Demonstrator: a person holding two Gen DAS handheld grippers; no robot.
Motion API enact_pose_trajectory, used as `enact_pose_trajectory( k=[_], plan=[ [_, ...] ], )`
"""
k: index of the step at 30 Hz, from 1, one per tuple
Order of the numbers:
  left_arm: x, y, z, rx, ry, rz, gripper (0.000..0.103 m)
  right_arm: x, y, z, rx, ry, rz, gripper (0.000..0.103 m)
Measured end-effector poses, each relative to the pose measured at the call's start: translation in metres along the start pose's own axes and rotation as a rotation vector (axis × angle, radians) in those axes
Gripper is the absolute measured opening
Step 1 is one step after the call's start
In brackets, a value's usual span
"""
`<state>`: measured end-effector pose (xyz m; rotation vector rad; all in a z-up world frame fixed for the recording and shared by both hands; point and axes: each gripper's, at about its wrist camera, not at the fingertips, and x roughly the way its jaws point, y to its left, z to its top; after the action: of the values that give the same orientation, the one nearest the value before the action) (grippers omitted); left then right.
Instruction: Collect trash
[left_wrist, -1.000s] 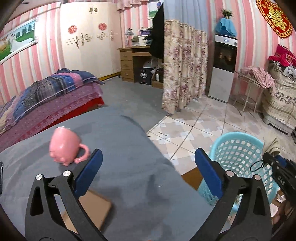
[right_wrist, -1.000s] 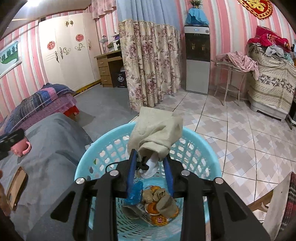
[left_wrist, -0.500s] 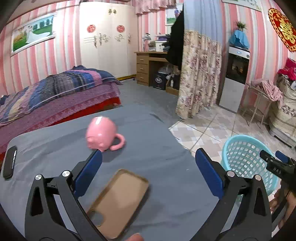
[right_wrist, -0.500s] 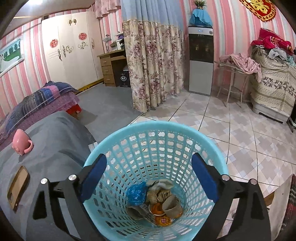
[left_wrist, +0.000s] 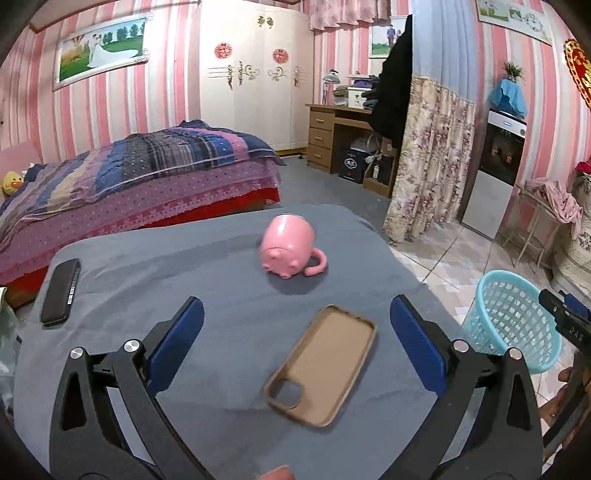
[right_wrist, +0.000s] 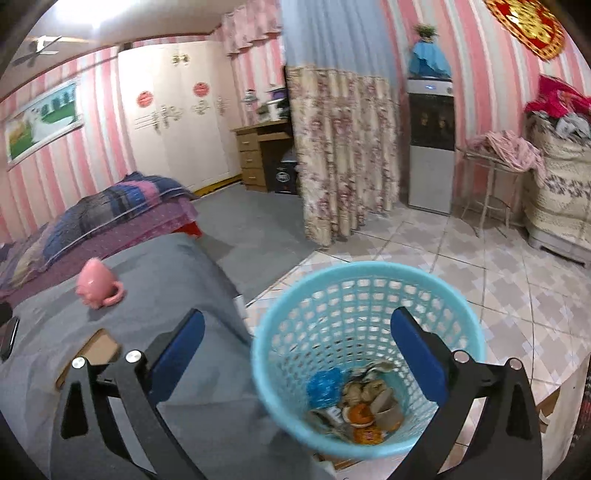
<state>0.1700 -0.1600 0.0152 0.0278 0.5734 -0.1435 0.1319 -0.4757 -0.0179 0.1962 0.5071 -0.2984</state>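
Hovering with its jaws just sprung wide and empty, your right gripper (right_wrist: 297, 356) hangs above the blue basket (right_wrist: 369, 269) holding what looks like crumpled trash (right_wrist: 364, 402), while your left gripper (left_wrist: 295, 345) gapes over the tan phone case (left_wrist: 325, 363).

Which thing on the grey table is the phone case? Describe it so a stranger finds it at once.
Start at the grey-covered table beside the blue basket. Nearer than the pink pig-shaped mug lies the phone case, flat, inside up. It alone is tan and hollow with a camera cutout; the black phone lies far left.
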Motion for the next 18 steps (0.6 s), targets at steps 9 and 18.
enact_pose_trajectory(
  k=[9,18],
  plan=[
    [-0.034,0.041,-0.015,-0.004,-0.015,0.021,0.097,-0.044,0.063,-0.014,-0.071,-0.038,0.107,0.099],
    [-0.054,0.070,-0.047,0.005,-0.001,0.023,0.098,-0.080,0.099,-0.055,-0.104,-0.025,0.128,0.099]
  ],
)
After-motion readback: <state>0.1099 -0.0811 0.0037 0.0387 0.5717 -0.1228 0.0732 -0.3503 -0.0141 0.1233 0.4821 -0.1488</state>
